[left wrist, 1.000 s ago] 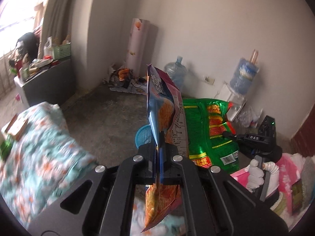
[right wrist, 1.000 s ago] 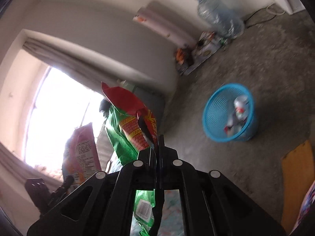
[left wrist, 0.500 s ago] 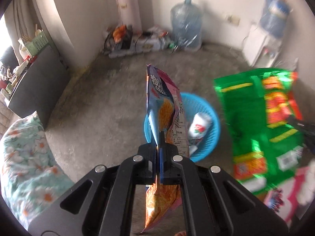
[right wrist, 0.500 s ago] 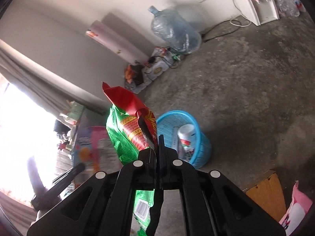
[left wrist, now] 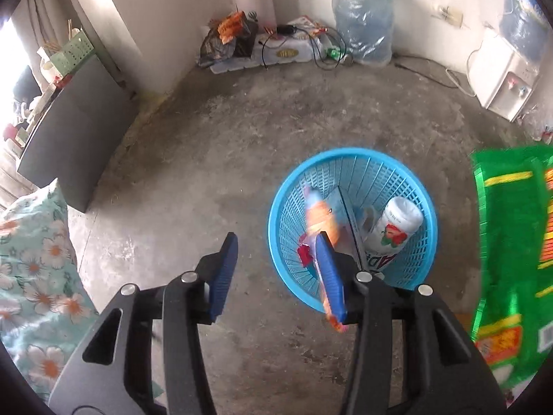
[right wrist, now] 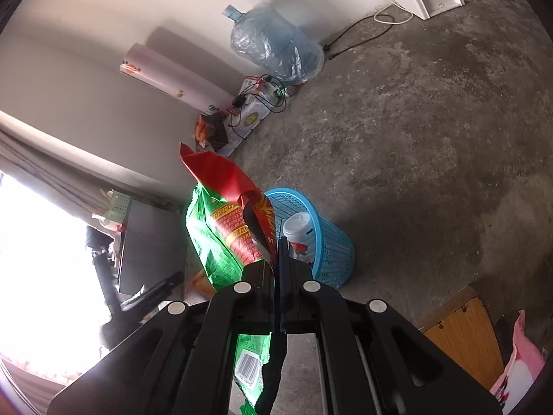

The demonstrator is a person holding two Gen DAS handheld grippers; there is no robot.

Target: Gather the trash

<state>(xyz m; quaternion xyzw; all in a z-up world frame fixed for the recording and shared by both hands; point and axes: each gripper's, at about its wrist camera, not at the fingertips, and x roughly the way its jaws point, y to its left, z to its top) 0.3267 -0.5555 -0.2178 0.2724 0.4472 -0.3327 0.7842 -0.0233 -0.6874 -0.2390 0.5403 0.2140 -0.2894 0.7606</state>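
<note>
Two grippers are over the concrete floor (left wrist: 242, 145), and your landmark is the blue basket (left wrist: 408, 186) standing on it. Beyond the basket, against the far wall, a big water jug (left wrist: 363, 20) wrapped in plastic. To the basket's right in the left wrist view hangs the green snack bag (left wrist: 511, 249), large and glossy. Your right gripper (right wrist: 276, 252) has it pinched flat, jaws closed tight on the bag's crumpled red top, with the basket just behind it in that view. Left of the basket, your left gripper (left wrist: 276, 269) has just been opening: jaws now stand apart, blue pads (left wrist: 224, 273) bare on the left one. Look at that, the orange snack packet (left wrist: 321, 221) is blurred, lying along the right pad and reaching over the basket's rim into it; whether it still touches that pad, you cannot tell. Inside the basket, a white cup (left wrist: 394, 228) with a strawberry print lies tilted against the right wall, beside a pale blue carton (left wrist: 337, 202).
</note>
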